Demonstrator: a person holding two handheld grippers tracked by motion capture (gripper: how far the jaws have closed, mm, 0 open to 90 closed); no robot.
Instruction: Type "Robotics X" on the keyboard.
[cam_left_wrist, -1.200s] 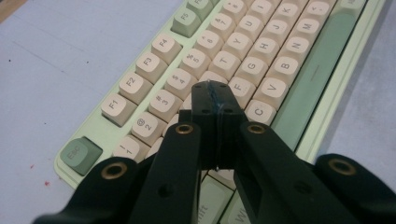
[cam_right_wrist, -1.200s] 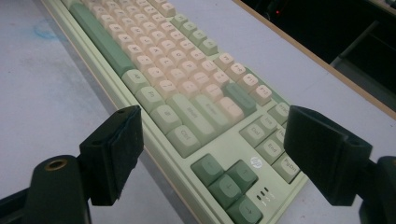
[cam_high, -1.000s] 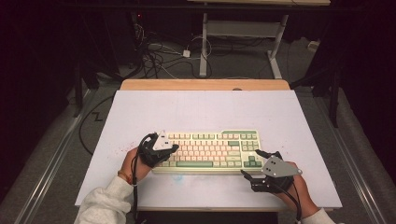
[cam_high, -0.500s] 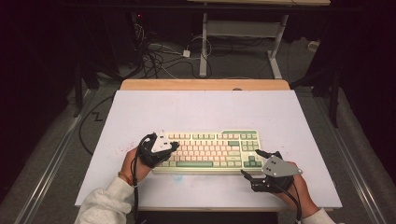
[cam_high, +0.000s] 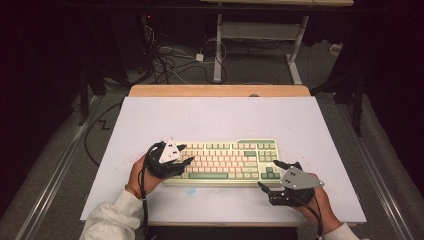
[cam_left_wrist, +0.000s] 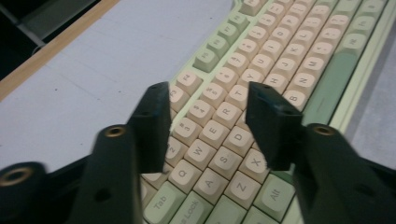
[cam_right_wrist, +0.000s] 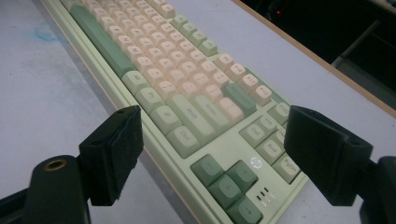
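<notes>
- Green-and-cream keyboard (cam_high: 223, 161) lies near the table's (cam_high: 215, 115) front edge, within my reach.
- My left gripper (cam_left_wrist: 208, 109) has just been opening; nothing between its jaws, poised over the letter keys.
- My right gripper (cam_right_wrist: 210, 154) waits wide open, empty, at the keyboard's right end.

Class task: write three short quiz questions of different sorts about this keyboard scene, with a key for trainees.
1. True or false: the left hand-held gripper hangs over the letter keys at the left end of the keyboard.
2. Which part of the keyboard lies nearest the right hand-held gripper? A: function row. B: arrow keys. C: Tab key.
3. Fill in: the keyboard rests on a white ___.

Key: 1 true. 2 B. 3 board; its jaws have just been opening, with nothing between them but keys below.
</notes>
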